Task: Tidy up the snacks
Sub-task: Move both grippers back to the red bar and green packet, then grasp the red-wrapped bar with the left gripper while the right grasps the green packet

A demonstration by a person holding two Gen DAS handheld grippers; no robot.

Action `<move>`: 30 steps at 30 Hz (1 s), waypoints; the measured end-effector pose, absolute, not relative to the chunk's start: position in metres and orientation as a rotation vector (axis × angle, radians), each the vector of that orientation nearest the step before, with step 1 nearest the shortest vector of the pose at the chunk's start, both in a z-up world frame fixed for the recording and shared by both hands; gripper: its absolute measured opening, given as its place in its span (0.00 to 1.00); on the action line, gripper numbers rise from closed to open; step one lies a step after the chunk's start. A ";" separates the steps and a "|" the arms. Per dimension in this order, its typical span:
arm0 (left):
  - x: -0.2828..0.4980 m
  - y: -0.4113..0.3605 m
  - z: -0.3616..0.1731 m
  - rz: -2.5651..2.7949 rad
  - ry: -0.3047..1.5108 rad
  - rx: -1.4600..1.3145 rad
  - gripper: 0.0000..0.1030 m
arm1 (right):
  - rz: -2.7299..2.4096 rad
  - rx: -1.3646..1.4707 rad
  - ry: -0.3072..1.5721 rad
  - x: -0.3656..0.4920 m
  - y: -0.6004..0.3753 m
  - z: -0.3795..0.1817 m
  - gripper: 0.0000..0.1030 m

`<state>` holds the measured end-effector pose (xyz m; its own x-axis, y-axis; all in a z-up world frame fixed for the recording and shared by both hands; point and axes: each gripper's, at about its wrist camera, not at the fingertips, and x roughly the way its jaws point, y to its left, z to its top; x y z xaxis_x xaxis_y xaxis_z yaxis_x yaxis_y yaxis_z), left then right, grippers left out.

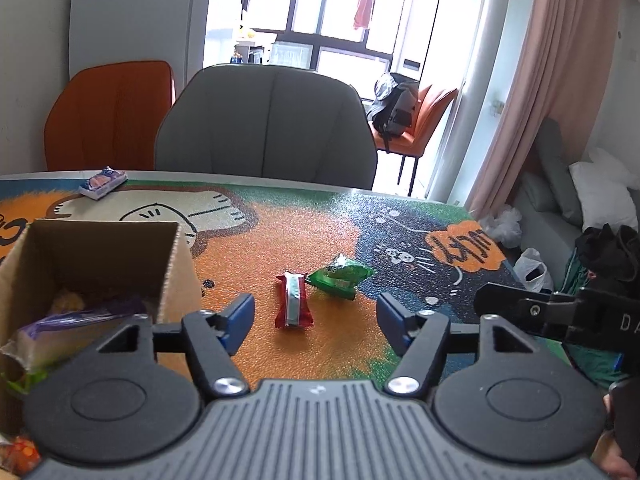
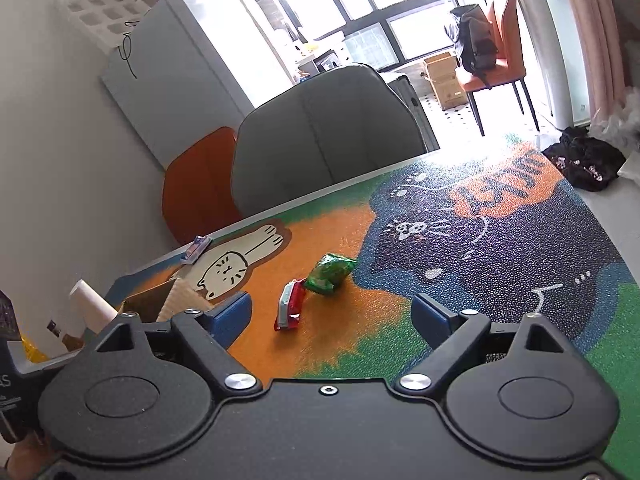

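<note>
Above the cartoon mat, both claws, left and right, level, spread wide, empty, near the red packet.

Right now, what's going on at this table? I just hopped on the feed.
Snacks are being sorted into the cardboard box at the table's left, which already holds a few packets. Neither gripper holds anything: the left gripper and the right gripper both have their jaws open, above the mat. Three packets are still out: a red packet touching a green packet mid-table, ahead of both grippers, and a blue packet near the far edge.
</note>
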<state>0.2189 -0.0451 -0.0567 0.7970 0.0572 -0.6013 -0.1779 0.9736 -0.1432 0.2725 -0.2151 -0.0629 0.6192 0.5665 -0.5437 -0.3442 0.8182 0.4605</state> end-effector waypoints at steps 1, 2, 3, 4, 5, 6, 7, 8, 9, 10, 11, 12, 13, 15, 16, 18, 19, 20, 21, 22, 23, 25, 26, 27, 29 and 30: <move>0.223 -0.046 -0.059 0.131 0.643 -0.196 0.62 | 0.537 0.332 0.738 0.276 -0.216 -0.065 0.83; 0.227 -0.047 -0.061 0.136 0.650 -0.196 0.61 | 0.538 0.334 0.743 0.280 -0.216 -0.067 0.83; 0.231 -0.047 -0.064 0.140 0.657 -0.197 0.59 | 0.540 0.337 0.746 0.284 -0.216 -0.069 0.82; 0.236 -0.048 -0.067 0.144 0.665 -0.199 0.58 | 0.542 0.337 0.748 0.288 -0.216 -0.070 0.82; 0.240 -0.048 -0.070 0.147 0.671 -0.202 0.57 | 0.542 0.337 0.750 0.292 -0.215 -0.072 0.82; 0.244 -0.048 -0.073 0.151 0.677 -0.204 0.55 | 0.542 0.337 0.752 0.296 -0.215 -0.074 0.81; 0.248 -0.048 -0.075 0.156 0.682 -0.206 0.54 | 0.544 0.339 0.754 0.300 -0.216 -0.075 0.81; 0.252 -0.048 -0.078 0.162 0.685 -0.208 0.53 | 0.547 0.344 0.760 0.304 -0.215 -0.078 0.81; 0.255 -0.048 -0.080 0.168 0.687 -0.212 0.53 | 0.550 0.349 0.768 0.308 -0.215 -0.080 0.81; 0.258 -0.048 -0.082 0.176 0.690 -0.214 0.52 | 0.552 0.353 0.776 0.312 -0.215 -0.083 0.81; 0.261 -0.048 -0.085 0.182 0.692 -0.216 0.52 | 0.554 0.356 0.781 0.315 -0.214 -0.085 0.80; 0.265 -0.047 -0.087 0.188 0.695 -0.219 0.51 | 0.556 0.359 0.787 0.318 -0.213 -0.087 0.79; 0.268 -0.047 -0.090 0.192 0.699 -0.220 0.50 | 0.558 0.362 0.794 0.322 -0.213 -0.089 0.78; 0.274 -0.046 -0.096 0.202 0.707 -0.224 0.49 | 0.564 0.369 0.804 0.328 -0.211 -0.093 0.77; 0.277 -0.046 -0.098 0.206 0.710 -0.228 0.49 | 0.566 0.371 0.809 0.331 -0.210 -0.094 0.77; 0.282 -0.045 -0.102 0.218 0.717 -0.228 0.48 | 0.571 0.372 0.819 0.336 -0.207 -0.097 0.77; 0.285 -0.044 -0.105 0.223 0.720 -0.230 0.48 | 0.574 0.373 0.825 0.339 -0.205 -0.099 0.77; 0.287 -0.043 -0.107 0.226 0.722 -0.233 0.48 | 0.577 0.375 0.831 0.342 -0.203 -0.101 0.77; 0.290 -0.042 -0.109 0.233 0.726 -0.235 0.47 | 0.580 0.377 0.838 0.344 -0.201 -0.103 0.77; 0.292 -0.041 -0.111 0.239 0.729 -0.237 0.47 | 0.583 0.379 0.844 0.347 -0.199 -0.104 0.76; 0.295 -0.041 -0.114 0.244 0.732 -0.237 0.47 | 0.586 0.380 0.848 0.349 -0.197 -0.106 0.76; 0.300 -0.038 -0.119 0.252 0.741 -0.240 0.45 | 0.593 0.382 0.856 0.353 -0.192 -0.108 0.76; 0.302 -0.037 -0.122 0.254 0.746 -0.245 0.44 | 0.597 0.385 0.859 0.355 -0.189 -0.110 0.76; 0.304 -0.036 -0.124 0.254 0.752 -0.249 0.38 | 0.602 0.388 0.861 0.358 -0.186 -0.111 0.76; 0.307 -0.033 -0.130 0.246 0.770 -0.273 0.25 | 0.603 0.393 0.868 0.363 -0.181 -0.113 0.76; 0.308 -0.032 -0.131 0.245 0.764 -0.279 0.23 | 0.603 0.395 0.870 0.365 -0.178 -0.114 0.76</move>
<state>0.3078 -0.0315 -0.1308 0.6968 0.1164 -0.7077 -0.3171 0.9351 -0.1584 0.3649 -0.1784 -0.1143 0.4968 0.6367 -0.5897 -0.3278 0.7668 0.5519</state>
